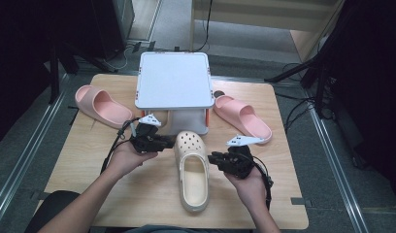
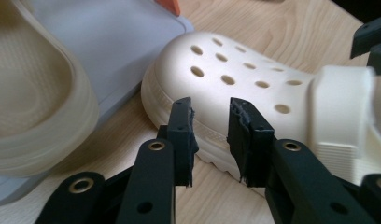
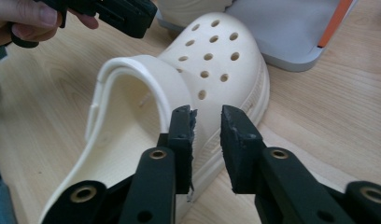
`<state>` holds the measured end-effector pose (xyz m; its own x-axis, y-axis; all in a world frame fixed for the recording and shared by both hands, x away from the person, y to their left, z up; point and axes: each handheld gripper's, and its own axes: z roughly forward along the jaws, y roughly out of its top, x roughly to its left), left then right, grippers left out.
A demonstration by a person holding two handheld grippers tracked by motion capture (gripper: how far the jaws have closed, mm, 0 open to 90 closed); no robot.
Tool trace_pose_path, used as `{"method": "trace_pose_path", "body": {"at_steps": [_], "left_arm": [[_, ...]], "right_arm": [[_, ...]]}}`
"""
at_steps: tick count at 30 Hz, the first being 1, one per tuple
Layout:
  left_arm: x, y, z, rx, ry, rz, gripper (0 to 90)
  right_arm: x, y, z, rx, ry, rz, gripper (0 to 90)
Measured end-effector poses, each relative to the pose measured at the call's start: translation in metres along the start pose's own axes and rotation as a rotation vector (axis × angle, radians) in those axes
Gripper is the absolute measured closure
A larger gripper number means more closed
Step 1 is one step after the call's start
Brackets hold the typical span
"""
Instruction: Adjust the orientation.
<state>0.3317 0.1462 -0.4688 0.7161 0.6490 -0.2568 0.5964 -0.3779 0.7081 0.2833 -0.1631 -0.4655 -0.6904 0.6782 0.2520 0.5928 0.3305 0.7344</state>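
A cream clog [image 1: 192,170] with holes in its toe lies on the wooden table [image 1: 79,165], toe toward the rack. My left gripper [image 1: 168,142] sits at the clog's left toe side and is open. In the left gripper view the clog's sole edge [image 2: 254,88] lies just beyond the gap of the left gripper [image 2: 211,112]. My right gripper [image 1: 213,158] is open at the clog's right side. In the right gripper view the clog's side wall [image 3: 212,60] shows behind the gap of the right gripper [image 3: 207,119]. Nothing is pinched in either.
A grey-white two-level rack [image 1: 173,80] stands behind the clog. A second cream shoe [image 2: 34,102] rests on its lower shelf [image 2: 123,46]. One pink slide [image 1: 101,106] lies left of the rack, another pink slide [image 1: 242,118] right of it.
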Motion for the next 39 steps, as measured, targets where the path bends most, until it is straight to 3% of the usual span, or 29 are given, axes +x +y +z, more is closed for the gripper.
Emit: {"method": "trace_pose_path", "body": {"at_steps": [8,14,17,19,24,26,30,39], "left_arm": [[-0.008,0.016,-0.025,-0.031,-0.009,0.035,78.6],[-0.004,0.031,-0.043,-0.048,0.01,0.047,80.8],[0.004,0.042,-0.055,-0.064,0.022,0.033,80.7],[0.01,0.051,-0.063,-0.084,0.027,0.022,81.0],[0.023,0.073,-0.072,-0.067,0.02,-0.008,81.0],[0.03,0.079,-0.074,-0.063,0.036,-0.024,81.5],[0.043,0.082,-0.073,-0.07,0.075,-0.058,82.2],[0.061,0.078,-0.071,-0.071,0.152,-0.065,89.2]], "right_arm": [[0.023,-0.008,0.002,-0.008,-0.034,-0.009,65.5],[0.025,-0.009,0.014,0.009,-0.065,0.012,59.5],[0.022,-0.009,0.022,0.028,-0.07,-0.008,58.2],[0.02,-0.009,0.027,0.04,-0.072,0.018,57.8],[0.017,-0.009,0.035,0.049,-0.085,0.041,54.5],[0.017,-0.01,0.037,0.06,-0.086,0.048,54.2],[0.016,-0.012,0.042,0.074,-0.099,0.057,53.9],[0.015,-0.013,0.044,0.064,-0.106,0.045,53.5]]}}
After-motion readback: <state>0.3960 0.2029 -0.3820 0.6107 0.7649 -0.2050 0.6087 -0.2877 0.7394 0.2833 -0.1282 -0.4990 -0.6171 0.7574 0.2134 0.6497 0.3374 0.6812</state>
